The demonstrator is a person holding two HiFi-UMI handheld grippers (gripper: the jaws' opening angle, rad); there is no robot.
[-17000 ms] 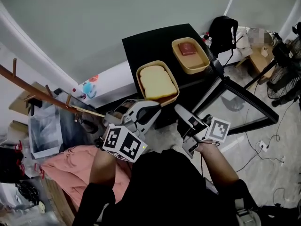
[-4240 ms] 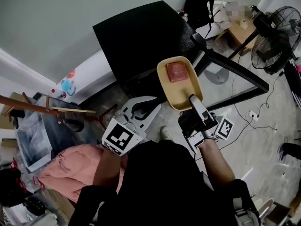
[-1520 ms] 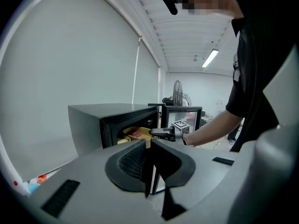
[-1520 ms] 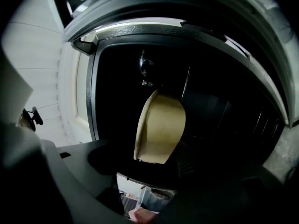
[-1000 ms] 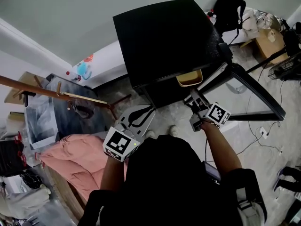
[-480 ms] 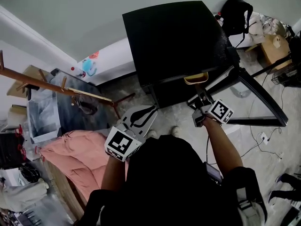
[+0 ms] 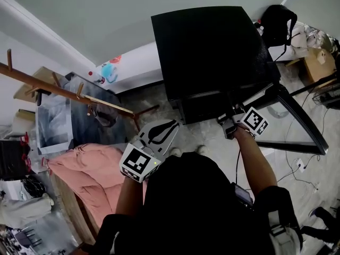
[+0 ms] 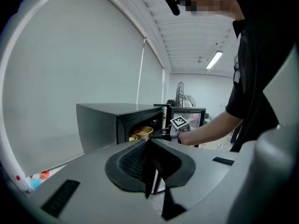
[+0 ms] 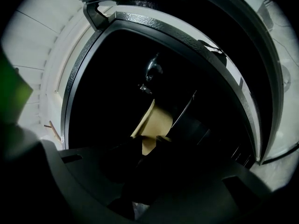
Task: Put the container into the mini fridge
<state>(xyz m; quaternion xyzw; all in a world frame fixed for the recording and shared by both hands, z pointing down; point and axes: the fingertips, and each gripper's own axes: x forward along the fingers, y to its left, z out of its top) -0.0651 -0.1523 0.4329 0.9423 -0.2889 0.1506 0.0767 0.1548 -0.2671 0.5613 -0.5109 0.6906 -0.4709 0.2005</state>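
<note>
The black mini fridge (image 7: 212, 47) stands with its glass door (image 7: 289, 116) swung open. In the left gripper view a yellow container (image 8: 144, 131) sits inside the fridge (image 8: 105, 120), with a second one (image 8: 130, 138) lower down. My right gripper (image 7: 229, 122) reaches into the opening. Its jaws have just been closing, and in the right gripper view the container's (image 9: 159, 120) pale rim lies between the tips of the right gripper (image 9: 148, 143), which press on it. The left gripper (image 7: 169, 125) hangs back from the fridge, shut and empty (image 8: 149, 146).
A wooden rack (image 7: 64, 92) and a pink cloth (image 7: 90, 169) lie to the left. A black backpack (image 7: 279, 23) and cables sit behind the fridge at the right. The open door's frame juts out to the right of my right arm.
The yellow rim that stuck out under the fridge top has slid inside and is hidden from the head view. My right gripper has followed it toward the opening. The left gripper stays put.
</note>
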